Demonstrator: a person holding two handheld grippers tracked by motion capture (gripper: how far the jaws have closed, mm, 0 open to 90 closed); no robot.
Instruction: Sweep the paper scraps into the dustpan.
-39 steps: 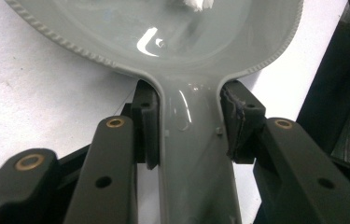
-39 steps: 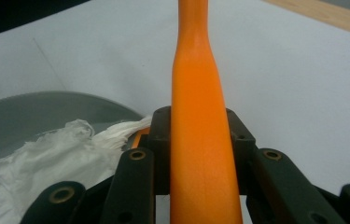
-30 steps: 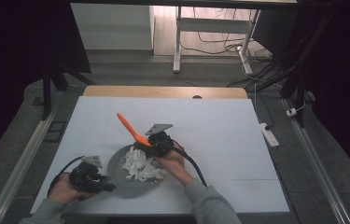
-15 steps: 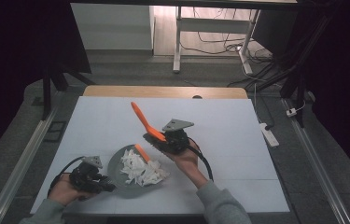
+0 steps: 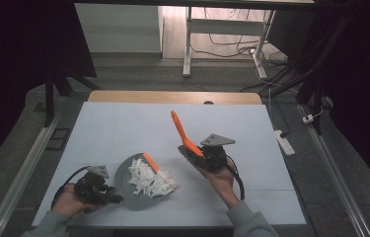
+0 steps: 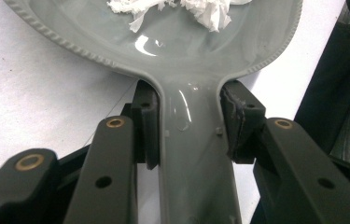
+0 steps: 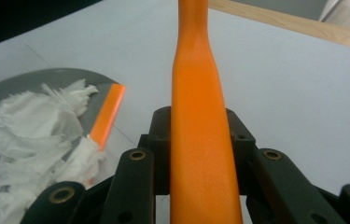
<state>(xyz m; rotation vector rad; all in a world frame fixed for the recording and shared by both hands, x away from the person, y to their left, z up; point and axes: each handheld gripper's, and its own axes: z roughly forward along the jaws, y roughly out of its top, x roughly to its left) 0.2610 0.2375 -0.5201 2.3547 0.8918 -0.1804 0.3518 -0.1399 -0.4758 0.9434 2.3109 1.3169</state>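
Two items are in my grip at this moment. First, an orange tool [image 5: 181, 132] with a long flat handle: my right gripper [image 5: 203, 154] has its jaws closed on the handle from both sides, as the right gripper view shows, with the handle [image 7: 199, 140] running straight up between the black pads. In the high view the tool slants up and away from the gripper, raised above the white table cover [image 5: 123, 128], right of the dish and apart from it. Second, a grey dustpan-like dish [image 5: 132, 186] with a beaded rim: my left gripper [image 5: 104, 193] has its jaws clamped on the dish's flat handle [image 6: 192, 154], one pad pressed against each edge, near where the handle widens into the bowl. The dish lies on the cover near the table's front edge, left of centre. Contents of the dish: a heap of white shredded paper [image 5: 149, 179], spilling toward its right rim, and one orange strip [image 5: 150, 161] lying at the far edge of the heap, also seen in the right gripper view [image 7: 108, 114] resting partly on the paper and partly over the dish's rim. Surroundings: my left hand [image 5: 69, 203] and right hand [image 5: 220, 178] enter from the bottom of the high view, each with a black cable trailing; a wooden table edge [image 5: 172, 97] shows beyond the cover; a white power strip [image 5: 284, 142] lies on the floor to the right of the table; a white desk frame [image 5: 188, 44] stands farther back with cables on the floor.
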